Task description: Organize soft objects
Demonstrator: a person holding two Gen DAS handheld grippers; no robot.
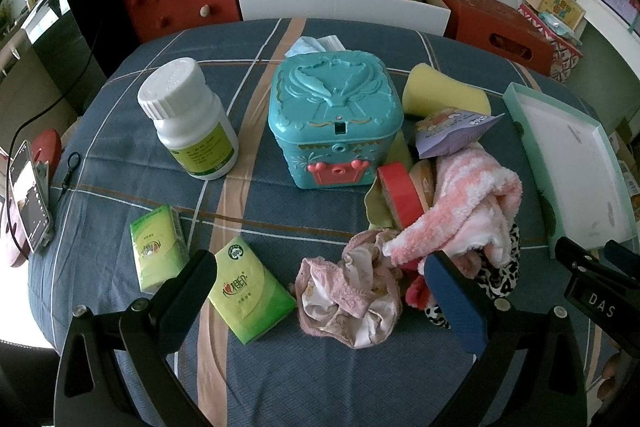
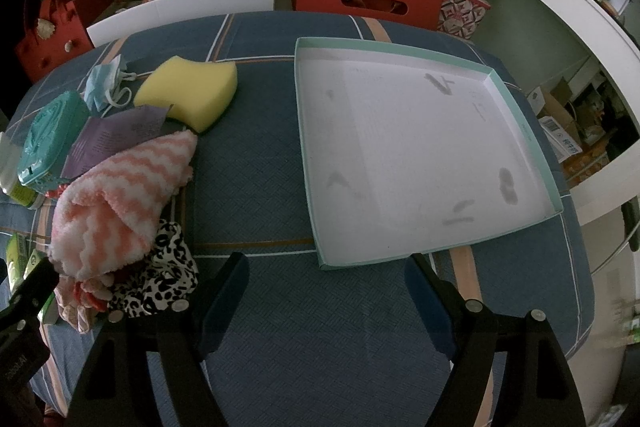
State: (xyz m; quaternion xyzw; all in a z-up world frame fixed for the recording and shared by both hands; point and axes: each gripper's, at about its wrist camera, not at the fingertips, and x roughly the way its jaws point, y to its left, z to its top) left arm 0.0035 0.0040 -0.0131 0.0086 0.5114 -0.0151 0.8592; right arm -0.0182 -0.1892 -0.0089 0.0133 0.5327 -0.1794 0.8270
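Left tool (image 1: 320,287) at bottom of left wrist frame, fingers spread wide, pinching nothing, hovering over a crumpled pink cloth (image 1: 352,307) low centre on the desk (image 1: 120,227). Just right of it, heaped together: pink-and-white striped fuzzy cloth (image 1: 460,211), leopard-print fabric (image 1: 500,275), red tape roll (image 1: 400,195). Two green tissue packs (image 1: 248,291) lower left. White pill bottle (image 1: 188,115) left of centre, teal box (image 1: 336,115) centre, yellow sponge (image 1: 440,95) behind at right, face mask (image 1: 316,45) at upper centre. Right tool (image 2: 326,291) at bottom of right wrist frame, fingers likewise spread, empty, above bare blue plaid cover. Shallow white tray (image 2: 532,151) with teal rim at centre right, nothing inside. Soft heap well apart from tray, at left edge.
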